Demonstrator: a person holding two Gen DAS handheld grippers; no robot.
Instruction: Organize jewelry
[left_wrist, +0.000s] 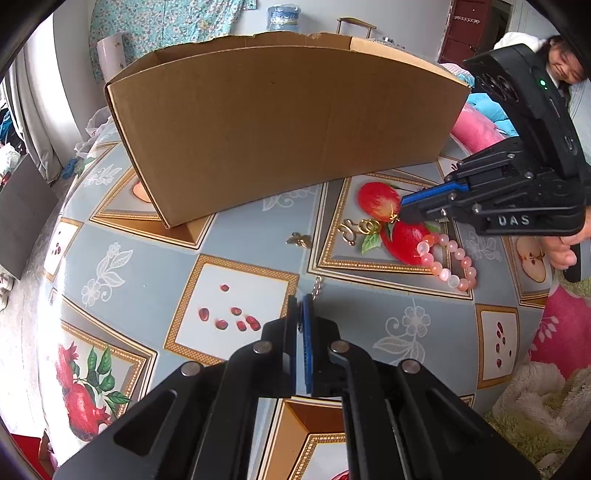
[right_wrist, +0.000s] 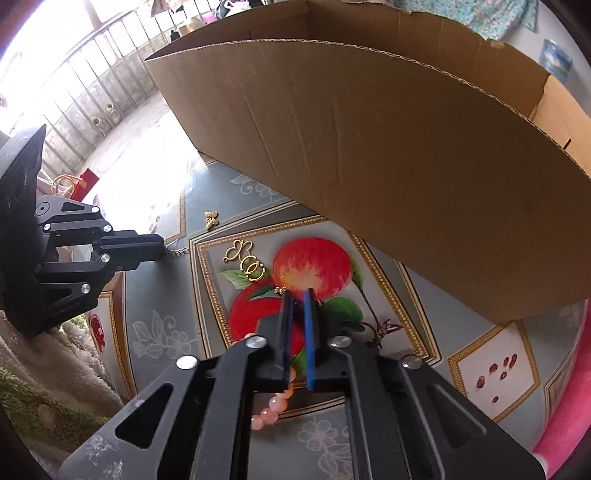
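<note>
My left gripper (left_wrist: 303, 304) is shut on a silver chain (left_wrist: 317, 286), whose end links stick out past the tips. The right wrist view shows that gripper (right_wrist: 162, 252) at the left with the chain (right_wrist: 178, 252) hanging from it. My right gripper (right_wrist: 297, 295) points down over the printed apple, its jaws drawn close with a thin slit between them. A tiny gold piece (right_wrist: 280, 290) touches its left fingertip; I cannot tell whether it is pinched. On the tablecloth lie a pink bead bracelet (left_wrist: 450, 262), gold linked rings (left_wrist: 369, 226), a gold curl (left_wrist: 347, 230) and a butterfly charm (left_wrist: 300, 240).
A big open cardboard box (left_wrist: 280, 122) stands on the fruit-print tablecloth (left_wrist: 155, 258) just behind the jewelry. A person's hand (left_wrist: 565, 251) holds the right gripper at the table's right edge. Pink bedding (left_wrist: 476, 129) and a fluffy blanket (left_wrist: 535, 406) lie beyond that edge.
</note>
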